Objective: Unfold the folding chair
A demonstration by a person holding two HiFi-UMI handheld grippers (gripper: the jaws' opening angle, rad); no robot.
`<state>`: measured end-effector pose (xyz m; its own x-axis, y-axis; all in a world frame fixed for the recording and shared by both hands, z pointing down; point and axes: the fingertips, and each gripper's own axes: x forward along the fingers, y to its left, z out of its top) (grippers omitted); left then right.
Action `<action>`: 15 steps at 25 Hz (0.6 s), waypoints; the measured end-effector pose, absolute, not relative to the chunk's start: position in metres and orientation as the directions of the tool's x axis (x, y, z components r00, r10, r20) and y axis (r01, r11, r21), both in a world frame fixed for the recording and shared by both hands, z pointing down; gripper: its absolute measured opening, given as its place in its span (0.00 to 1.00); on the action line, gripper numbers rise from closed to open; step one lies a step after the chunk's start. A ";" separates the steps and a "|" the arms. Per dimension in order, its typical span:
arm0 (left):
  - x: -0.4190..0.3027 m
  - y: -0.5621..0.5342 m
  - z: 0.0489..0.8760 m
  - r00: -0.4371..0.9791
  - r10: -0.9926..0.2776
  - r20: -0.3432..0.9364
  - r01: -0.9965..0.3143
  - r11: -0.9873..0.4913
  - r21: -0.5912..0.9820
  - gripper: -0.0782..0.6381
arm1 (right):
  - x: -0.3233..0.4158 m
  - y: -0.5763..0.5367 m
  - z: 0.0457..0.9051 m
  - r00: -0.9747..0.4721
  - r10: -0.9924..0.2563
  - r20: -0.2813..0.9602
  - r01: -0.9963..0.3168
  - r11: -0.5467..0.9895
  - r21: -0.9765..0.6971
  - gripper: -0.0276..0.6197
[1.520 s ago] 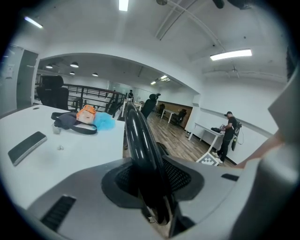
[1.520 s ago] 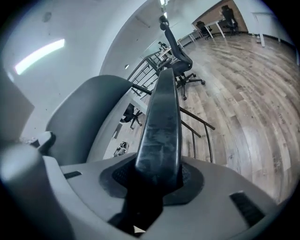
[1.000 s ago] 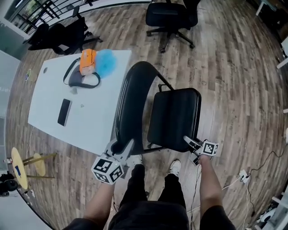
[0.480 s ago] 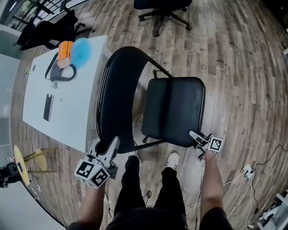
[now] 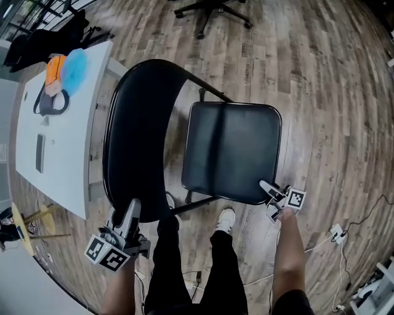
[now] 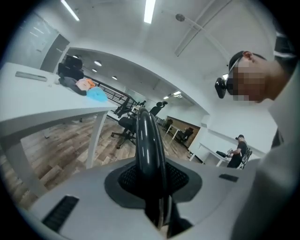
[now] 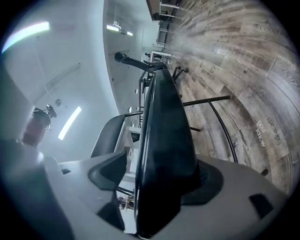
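Note:
The black folding chair stands in front of me, its seat point(image 5: 231, 151) spread out nearly flat and its backrest point(image 5: 138, 135) to the left. My left gripper point(image 5: 129, 215) sits at the near end of the backrest; in the left gripper view the black frame tube point(image 6: 147, 145) runs between its closing jaws, which grip it. My right gripper point(image 5: 269, 189) is at the seat's near right corner. In the right gripper view the seat edge point(image 7: 164, 140) lies between the opening jaws, with a gap showing beside the left one.
A white table point(image 5: 68, 141) stands left of the chair with a phone point(image 5: 40, 152), a dark strap point(image 5: 49, 101) and orange and blue things point(image 5: 68, 64). An office chair's base point(image 5: 212, 9) is at the far side. My shoe point(image 5: 225, 218) is under the seat's edge; a power strip point(image 5: 337, 232) lies right.
The seat has swung down flatter and the chair has spread wider. My left gripper has slid down and left along the backrest. The right gripper stays at the seat's corner.

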<state>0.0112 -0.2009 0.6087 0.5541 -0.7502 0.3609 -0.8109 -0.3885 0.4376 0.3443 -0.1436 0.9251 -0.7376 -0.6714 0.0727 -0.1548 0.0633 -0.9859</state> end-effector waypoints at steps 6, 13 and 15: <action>0.032 -0.197 0.639 0.558 -0.734 0.386 -0.813 -0.391 0.432 0.23 | 0.378 -0.135 0.969 -0.720 -0.693 0.034 -0.109 0.064 -0.992 0.56; 0.019 -0.203 0.668 0.515 -0.759 0.398 -0.832 -0.331 0.445 0.23 | 0.388 -0.131 0.997 -0.721 -0.692 -0.028 -0.048 0.091 -0.995 0.56; 0.018 -0.203 0.676 0.512 -0.756 0.409 -0.834 -0.322 0.448 0.23 | 0.391 -0.129 1.008 -0.714 -0.700 -0.001 -0.061 0.063 -0.996 0.56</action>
<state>0.0185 -0.2030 0.6764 0.5118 -0.7555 0.4089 -0.8339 -0.3224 0.4480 0.3909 -0.1291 1.0081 -0.7138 -0.7004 -0.0012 -0.0606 0.0634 -0.9961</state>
